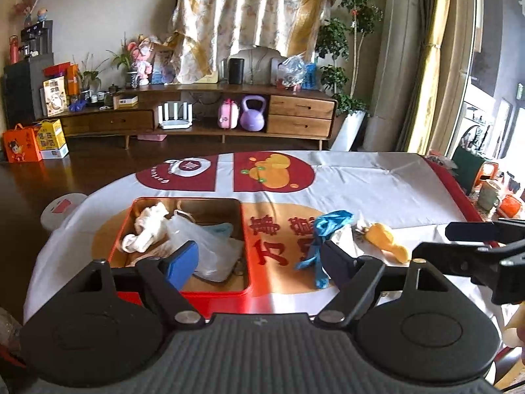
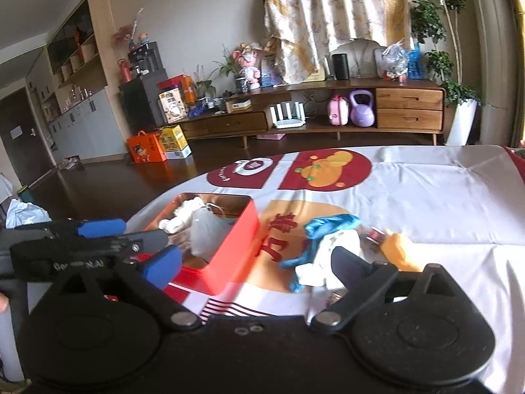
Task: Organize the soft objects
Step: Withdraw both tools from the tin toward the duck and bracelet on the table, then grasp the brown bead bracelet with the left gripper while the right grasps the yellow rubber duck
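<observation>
An open red tin box (image 1: 245,229) (image 2: 236,256) sits on the white printed tablecloth (image 1: 377,180). It holds a white cloth (image 1: 147,226) and a clear plastic bag (image 1: 210,246). Right of the box lie a blue glove (image 1: 325,226) (image 2: 331,225), a white cloth (image 2: 331,252) and a yellow soft toy (image 1: 387,239) (image 2: 398,251). My left gripper (image 1: 259,257) (image 2: 131,233) hovers open over the box's near right corner, with nothing between its pads. Between the box and the glove pile, my right gripper (image 2: 254,262) (image 1: 459,243) stands wide open and empty.
A small red item (image 2: 375,234) lies beside the yellow toy. A cup (image 1: 489,193) and orange things stand at the table's right edge. A white round stool (image 1: 62,208) is left of the table. Across the dark floor stands a wooden cabinet (image 1: 295,111).
</observation>
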`<state>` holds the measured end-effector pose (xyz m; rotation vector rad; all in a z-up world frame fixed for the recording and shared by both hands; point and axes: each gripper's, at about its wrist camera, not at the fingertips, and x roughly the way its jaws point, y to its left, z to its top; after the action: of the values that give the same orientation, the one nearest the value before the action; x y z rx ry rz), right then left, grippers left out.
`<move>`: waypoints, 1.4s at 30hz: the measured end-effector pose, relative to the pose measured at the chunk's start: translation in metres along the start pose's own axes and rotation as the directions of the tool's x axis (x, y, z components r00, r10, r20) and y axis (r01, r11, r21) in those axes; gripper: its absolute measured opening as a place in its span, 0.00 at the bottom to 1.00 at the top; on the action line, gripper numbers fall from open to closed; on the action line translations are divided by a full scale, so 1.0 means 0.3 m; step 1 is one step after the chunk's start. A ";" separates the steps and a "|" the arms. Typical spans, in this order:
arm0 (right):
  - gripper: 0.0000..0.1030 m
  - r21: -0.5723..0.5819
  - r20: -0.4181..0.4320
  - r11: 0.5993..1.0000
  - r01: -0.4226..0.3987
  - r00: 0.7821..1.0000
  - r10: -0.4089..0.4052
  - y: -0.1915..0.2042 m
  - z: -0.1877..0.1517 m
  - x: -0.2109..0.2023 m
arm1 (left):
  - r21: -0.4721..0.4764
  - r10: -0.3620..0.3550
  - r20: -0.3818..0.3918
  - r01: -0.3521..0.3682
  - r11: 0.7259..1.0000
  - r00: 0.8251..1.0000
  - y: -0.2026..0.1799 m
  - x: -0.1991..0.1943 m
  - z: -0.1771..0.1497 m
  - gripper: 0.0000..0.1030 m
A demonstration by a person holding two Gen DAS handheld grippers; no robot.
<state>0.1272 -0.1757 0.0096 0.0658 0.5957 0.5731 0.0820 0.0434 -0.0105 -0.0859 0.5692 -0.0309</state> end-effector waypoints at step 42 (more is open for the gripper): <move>0.96 -0.045 -0.111 0.983 0.181 0.977 -0.185 -0.441 -0.097 0.176 | 0.084 -0.136 -0.141 0.149 0.985 0.981 -0.325 0.382 -0.037 0.86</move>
<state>0.2122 -0.2623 -0.0706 -0.0549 0.6952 0.4101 0.1720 -0.0608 -0.0727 -0.0325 0.6951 -0.2041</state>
